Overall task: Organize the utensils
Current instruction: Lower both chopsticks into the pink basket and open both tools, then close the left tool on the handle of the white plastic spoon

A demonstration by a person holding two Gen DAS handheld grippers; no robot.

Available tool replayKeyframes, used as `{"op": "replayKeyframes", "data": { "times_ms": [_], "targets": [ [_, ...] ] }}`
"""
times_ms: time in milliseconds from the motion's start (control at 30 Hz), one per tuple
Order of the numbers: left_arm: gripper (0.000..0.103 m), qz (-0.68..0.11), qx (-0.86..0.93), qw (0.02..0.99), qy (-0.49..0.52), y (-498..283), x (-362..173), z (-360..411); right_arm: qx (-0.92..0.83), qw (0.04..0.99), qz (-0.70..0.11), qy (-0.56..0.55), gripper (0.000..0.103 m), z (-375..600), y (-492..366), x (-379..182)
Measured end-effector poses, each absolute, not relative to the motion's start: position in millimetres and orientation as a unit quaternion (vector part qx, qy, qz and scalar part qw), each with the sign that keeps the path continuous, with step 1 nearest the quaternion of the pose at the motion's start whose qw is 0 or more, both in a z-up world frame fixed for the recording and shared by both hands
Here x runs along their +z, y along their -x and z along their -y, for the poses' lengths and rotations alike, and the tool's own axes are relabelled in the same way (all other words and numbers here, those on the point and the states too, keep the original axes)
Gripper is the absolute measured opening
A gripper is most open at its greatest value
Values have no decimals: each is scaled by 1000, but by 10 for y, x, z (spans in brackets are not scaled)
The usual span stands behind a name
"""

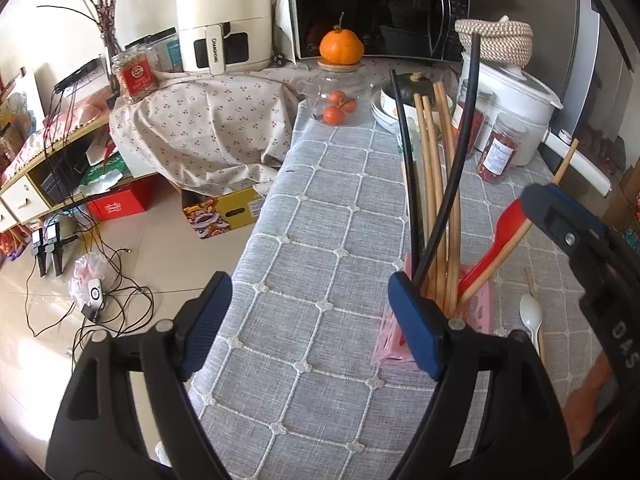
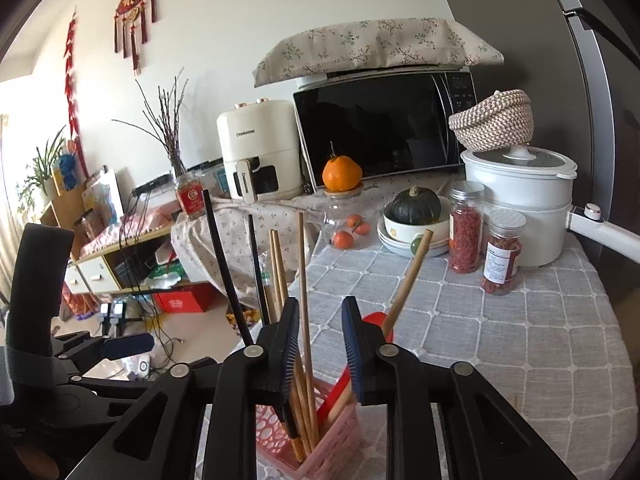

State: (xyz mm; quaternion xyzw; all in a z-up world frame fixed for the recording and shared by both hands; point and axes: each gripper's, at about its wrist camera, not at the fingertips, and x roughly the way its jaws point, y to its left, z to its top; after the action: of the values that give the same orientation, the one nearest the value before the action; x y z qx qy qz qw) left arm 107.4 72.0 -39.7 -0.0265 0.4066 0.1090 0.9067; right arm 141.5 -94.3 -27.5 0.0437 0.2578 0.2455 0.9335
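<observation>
1. Nearest the lens, low in the right wrist view, the right hand-held gripper [image 2: 320,334] stands narrowly parted above the pink holder [image 2: 332,436], a wooden chopstick [image 2: 303,280] rising between its pads without clear contact.
2. Low in the left wrist view, the left hand-held gripper [image 1: 308,320] gapes wide and empty, its right pad just beside the holder.
3. Black chopsticks [image 1: 408,168], wooden ones and a red spoon [image 1: 496,236] already stand in it.
4. Right of the holder, a white spoon [image 1: 531,314] lies on the grey tabletop [image 1: 320,240].
5. Judging by this, a chopstick is just being dropped in; next comes fetching that white spoon, with a low, flat pinch.
</observation>
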Motion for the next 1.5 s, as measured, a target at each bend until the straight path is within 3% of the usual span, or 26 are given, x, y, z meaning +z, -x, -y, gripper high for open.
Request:
{"op": "replayKeyframes", "data": {
  "times_ms": [133, 367, 467, 633, 867, 1033, 1100, 1500],
  "targets": [
    [83, -383, 136, 913, 38, -952, -337, -687, 247, 927, -280, -35, 42, 1091, -1316, -106],
    [83, -368, 113, 923, 21, -743, -140, -380, 213, 942, -259, 27, 91, 1502, -1005, 312],
    [83, -405, 87, 910, 15, -729, -205, -177, 190, 943, -274, 28, 103, 1788, -974, 362],
    [83, -462, 51, 885, 19, -675, -445, 241, 157, 931, -329, -22, 103, 2272, -1102, 275],
    [82, -561, 12, 827, 31, -744, -962, 742, 116, 842, -519, -90, 102, 2673, -1463, -419],
    [73, -588, -5, 808, 38, -918, -1223, 1018, 81, 829, -545, -96, 95, 2845, -1507, -637],
    [61, -602, -14, 796, 61, -1014, -1312, 1050, 74, 824, -551, -103, 91, 2894, -1522, -691],
    [61, -596, -23, 801, 51, -1354, -1489, 1284, 74, 816, -562, -114, 86, 2971, -1591, -778]
  ]
}}
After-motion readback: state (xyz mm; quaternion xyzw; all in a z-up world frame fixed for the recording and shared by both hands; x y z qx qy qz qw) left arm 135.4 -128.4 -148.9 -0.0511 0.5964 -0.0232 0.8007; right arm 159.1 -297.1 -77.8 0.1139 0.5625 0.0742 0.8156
